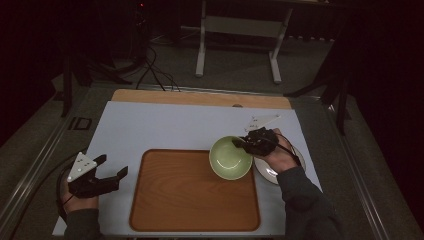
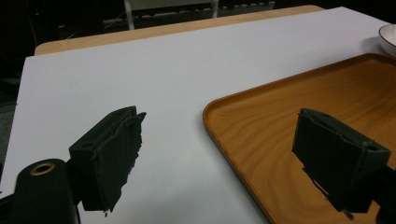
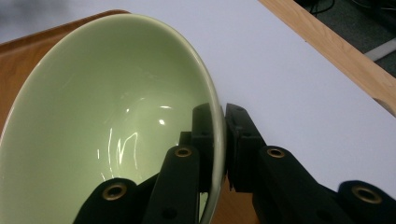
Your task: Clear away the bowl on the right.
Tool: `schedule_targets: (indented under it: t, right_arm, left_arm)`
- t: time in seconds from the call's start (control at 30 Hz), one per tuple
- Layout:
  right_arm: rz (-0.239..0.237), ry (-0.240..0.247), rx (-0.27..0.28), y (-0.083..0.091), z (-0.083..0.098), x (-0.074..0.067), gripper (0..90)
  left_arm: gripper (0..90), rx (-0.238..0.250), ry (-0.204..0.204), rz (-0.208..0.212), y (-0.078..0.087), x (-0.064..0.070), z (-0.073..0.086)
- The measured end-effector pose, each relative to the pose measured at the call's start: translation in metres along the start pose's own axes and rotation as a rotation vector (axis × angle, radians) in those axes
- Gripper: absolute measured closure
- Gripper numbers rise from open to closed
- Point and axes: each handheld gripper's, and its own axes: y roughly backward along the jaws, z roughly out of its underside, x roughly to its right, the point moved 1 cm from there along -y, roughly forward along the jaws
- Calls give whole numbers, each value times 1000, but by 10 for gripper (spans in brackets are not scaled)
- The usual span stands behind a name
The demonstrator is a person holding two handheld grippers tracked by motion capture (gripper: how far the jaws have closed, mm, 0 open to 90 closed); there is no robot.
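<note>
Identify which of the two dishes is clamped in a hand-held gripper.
The green bowl, its rim pinched by the right hand-held gripper over the tray; the white dish rests ungripped beside it.

Glossy glazed green bowl (image 3: 107,121), smooth wood-grain tray (image 1: 190,200), matt white sheet (image 1: 165,127), wooden table edge (image 1: 200,97).

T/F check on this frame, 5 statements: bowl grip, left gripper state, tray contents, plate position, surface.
1. The right gripper is shut on the rim of the green bowl, one jaw inside and one outside. True.
2. The left gripper holds a spoon. False: its jaws stand open with nothing between them, at the left of the wooden tray.
3. The bowl sits flat in the middle of the tray. False: it is held at the tray's far right corner, tilted in the right gripper view.
4. A white plate lies right of the tray, under the right hand. True.
5. The tray rests on a white sheet. True.
</note>
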Motion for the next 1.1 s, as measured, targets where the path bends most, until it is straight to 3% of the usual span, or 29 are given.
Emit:
schedule_targets:
  t: [1.1]
  right_arm:
    - [-89, 47, -43, -34, -11, -14, 831]
  left_arm:
    - [153, 1, -1, -1, 0, 0, 0]
